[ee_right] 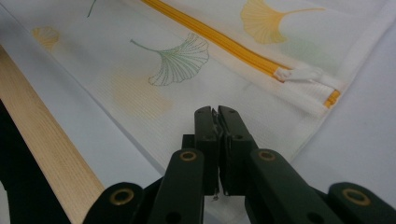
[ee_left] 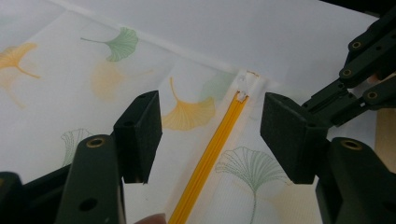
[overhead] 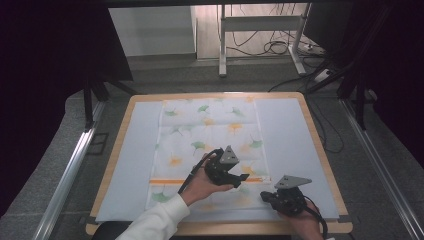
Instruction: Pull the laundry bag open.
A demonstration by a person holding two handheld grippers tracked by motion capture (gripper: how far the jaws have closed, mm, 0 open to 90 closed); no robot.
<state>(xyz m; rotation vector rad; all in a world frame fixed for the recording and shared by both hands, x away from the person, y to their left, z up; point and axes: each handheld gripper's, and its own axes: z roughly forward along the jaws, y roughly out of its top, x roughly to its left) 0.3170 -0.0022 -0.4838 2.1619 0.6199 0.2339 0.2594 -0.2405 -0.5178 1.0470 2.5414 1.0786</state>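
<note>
Orange zipper work goes best if the wide-open left hand-held gripper pinches the white pull tab squarely while the clenched right hand-held gripper anchors the pouch corner.

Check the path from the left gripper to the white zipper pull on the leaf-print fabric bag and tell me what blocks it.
Nothing visible blocks it. The left gripper has open jaws straddling the orange zipper, and the zipper pull lies ahead along it, uncovered. The right gripper sits off to the side.
</note>
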